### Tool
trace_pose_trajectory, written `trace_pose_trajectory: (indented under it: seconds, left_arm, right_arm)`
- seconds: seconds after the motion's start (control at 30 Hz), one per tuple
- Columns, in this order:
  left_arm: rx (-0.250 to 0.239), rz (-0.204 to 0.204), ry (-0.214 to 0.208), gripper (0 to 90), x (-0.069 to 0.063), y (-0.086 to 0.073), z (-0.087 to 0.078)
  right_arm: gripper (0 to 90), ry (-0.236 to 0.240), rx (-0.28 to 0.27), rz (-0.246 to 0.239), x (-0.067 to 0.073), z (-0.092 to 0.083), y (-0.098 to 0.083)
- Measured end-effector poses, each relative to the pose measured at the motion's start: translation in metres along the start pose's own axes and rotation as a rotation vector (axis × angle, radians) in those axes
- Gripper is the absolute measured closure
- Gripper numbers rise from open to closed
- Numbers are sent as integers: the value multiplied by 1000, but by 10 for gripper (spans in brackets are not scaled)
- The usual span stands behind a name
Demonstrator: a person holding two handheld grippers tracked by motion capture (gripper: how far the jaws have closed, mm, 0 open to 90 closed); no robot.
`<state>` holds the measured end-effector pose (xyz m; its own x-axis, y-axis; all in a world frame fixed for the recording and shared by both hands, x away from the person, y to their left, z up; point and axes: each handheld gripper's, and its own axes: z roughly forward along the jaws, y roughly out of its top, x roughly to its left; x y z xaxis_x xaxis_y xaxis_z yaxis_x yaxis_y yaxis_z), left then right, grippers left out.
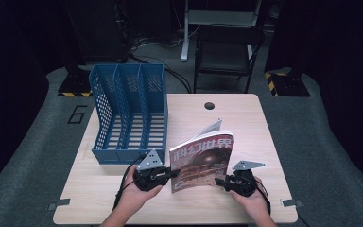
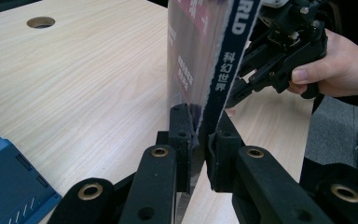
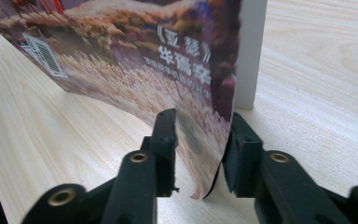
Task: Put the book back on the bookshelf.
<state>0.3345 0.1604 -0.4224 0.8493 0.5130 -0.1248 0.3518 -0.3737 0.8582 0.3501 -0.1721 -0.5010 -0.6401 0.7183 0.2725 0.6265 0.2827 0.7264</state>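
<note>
Left gripper (image 1: 172,173) pinched tight on the spine edge of the magazine (image 1: 202,161), pads pressed against both sides in the left gripper view. Right gripper (image 1: 220,181) spread around the cover's lower corner, curled edge between the jaws; contact with the pads hard to judge. Magazine standing upright on the counter (image 1: 246,123), just right of the blue file rack (image 1: 130,113). Lower cover cut off by the jaws. Both hands low, palms inward, forearms entering from below.
</note>
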Motion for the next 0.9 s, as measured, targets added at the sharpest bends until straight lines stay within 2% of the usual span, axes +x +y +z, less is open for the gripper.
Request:
trace_pose_trajectory:
  seconds: [0.1, 0.23, 0.33, 0.47, 0.53, 0.6, 0.63, 0.67, 0.9]
  left_arm:
    - [-4, 11, 4, 822, -1, 0, 0]
    - [0, 14, -13, 827, -3, 0, 1]
    - [1, 17, -9, 830, -4, 0, 0]
    - [21, 51, 44, 835, -10, 2, -1]
    - [24, 53, 46, 835, -11, 2, -1]
    - [25, 52, 47, 835, -11, 1, -1]
    - [26, 44, 46, 835, -11, 2, -2]
    - [28, 47, 52, 835, -11, 2, -2]
    - [33, 47, 68, 835, -9, 3, -7]
  right_arm:
    - [760, 3, -11, 7, -1, 0, 0]
    - [816, -15, -30, 21, 1, 0, 1]
    - [830, -37, -44, 8, 4, 2, 2]
    - [845, -74, -54, -7, 10, 5, 5]
    - [849, -97, -67, -20, 12, 7, 7]
    - [849, -111, -85, -4, 13, 10, 9]
    - [850, -116, -91, -12, 12, 12, 10]
    - [849, -121, -102, 4, 13, 13, 12]
    - [842, -127, -116, -13, 16, 22, 15]
